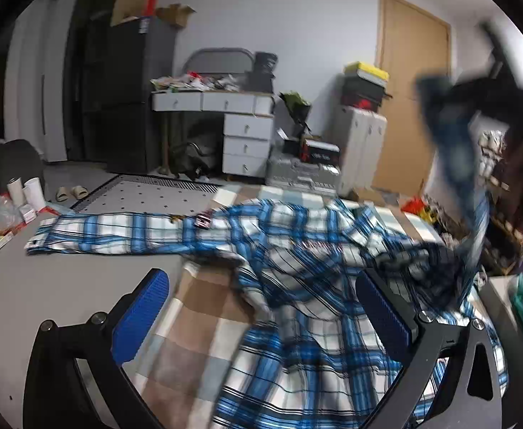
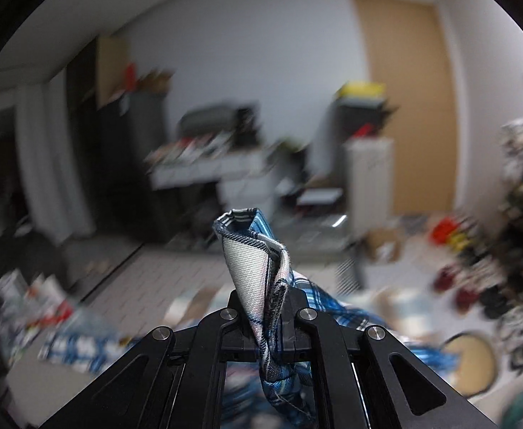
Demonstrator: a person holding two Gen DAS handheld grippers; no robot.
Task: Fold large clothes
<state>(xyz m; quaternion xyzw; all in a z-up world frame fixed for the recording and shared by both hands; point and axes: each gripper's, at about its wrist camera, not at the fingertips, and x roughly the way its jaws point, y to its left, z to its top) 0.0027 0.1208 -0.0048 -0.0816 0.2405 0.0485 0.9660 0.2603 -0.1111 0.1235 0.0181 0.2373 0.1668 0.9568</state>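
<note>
A cluttered room with a wooden door and a white desk sits behind a table spread with a checked cloth. The blue plaid shirt lies rumpled on it, one sleeve stretched flat to the left. The left gripper hovers over the shirt, fingers wide apart and holding nothing. The right gripper is clamped tight on a bunched shirt corner, lifted off the table.

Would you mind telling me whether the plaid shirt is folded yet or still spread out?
Not folded: the shirt lies rumpled, one sleeve stretched flat, another part lifted in the shut right gripper.
</note>
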